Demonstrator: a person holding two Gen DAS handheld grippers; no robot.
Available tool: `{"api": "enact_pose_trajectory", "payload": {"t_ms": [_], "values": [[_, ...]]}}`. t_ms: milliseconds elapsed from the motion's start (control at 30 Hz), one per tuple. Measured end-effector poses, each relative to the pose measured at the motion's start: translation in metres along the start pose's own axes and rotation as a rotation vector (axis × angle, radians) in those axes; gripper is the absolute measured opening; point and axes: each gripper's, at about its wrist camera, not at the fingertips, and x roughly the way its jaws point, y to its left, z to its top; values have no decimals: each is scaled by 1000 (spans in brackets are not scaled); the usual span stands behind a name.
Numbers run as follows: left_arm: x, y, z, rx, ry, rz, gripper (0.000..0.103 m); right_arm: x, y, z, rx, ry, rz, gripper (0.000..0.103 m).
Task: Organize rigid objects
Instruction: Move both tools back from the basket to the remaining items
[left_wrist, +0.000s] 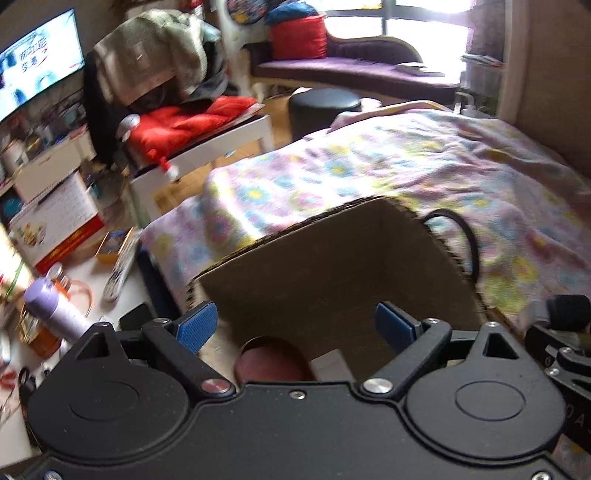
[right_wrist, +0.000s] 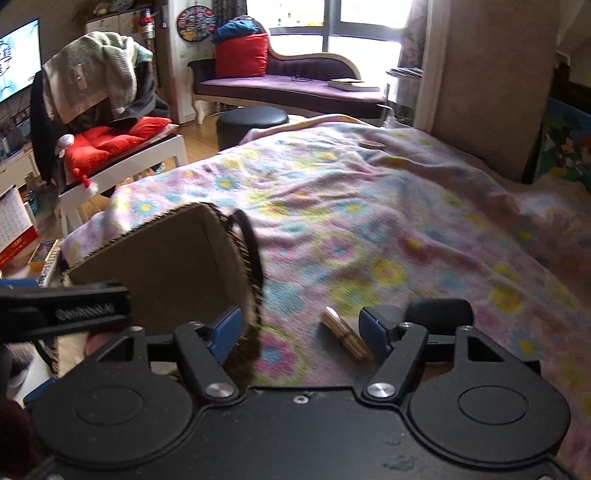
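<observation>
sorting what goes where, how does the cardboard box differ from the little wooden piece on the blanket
The cardboard box stands upright and open-topped; the wooden piece lies flat. The box is far larger. The box is plain brown; the piece is paler, with lines along it. Both rest on the floral blanket.

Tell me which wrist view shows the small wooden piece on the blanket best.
The right wrist view: the wooden piece lies on the floral blanket between the open right gripper fingers, near the cardboard box. The left wrist view does not show it, only the box and blanket.
</observation>
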Motion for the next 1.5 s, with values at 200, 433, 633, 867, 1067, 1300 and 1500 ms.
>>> {"api": "enact_pose_trajectory", "payload": {"t_ms": [200,433,633,867,1067,1300,1500], "values": [[-19,-31,-7,99,-68,-114,93,-8,-48,-30,62,7,-82,70],[-38,-70,-19,168,-89,-307,94,-11,-124,-80,186,53,-230,70],[-41,-109,-37,285,-70,-341,94,-2,-160,-117,278,115,-259,70],[-38,-130,-51,332,5,-377,94,30,-149,-127,268,129,-226,70],[-29,-129,-50,295,58,-390,94,67,-144,-113,253,129,-209,71],[-15,-136,-49,279,109,-400,93,63,-144,-115,189,138,-237,60],[-8,-152,-50,303,130,-410,93,26,-164,-138,228,193,-268,59]]}}
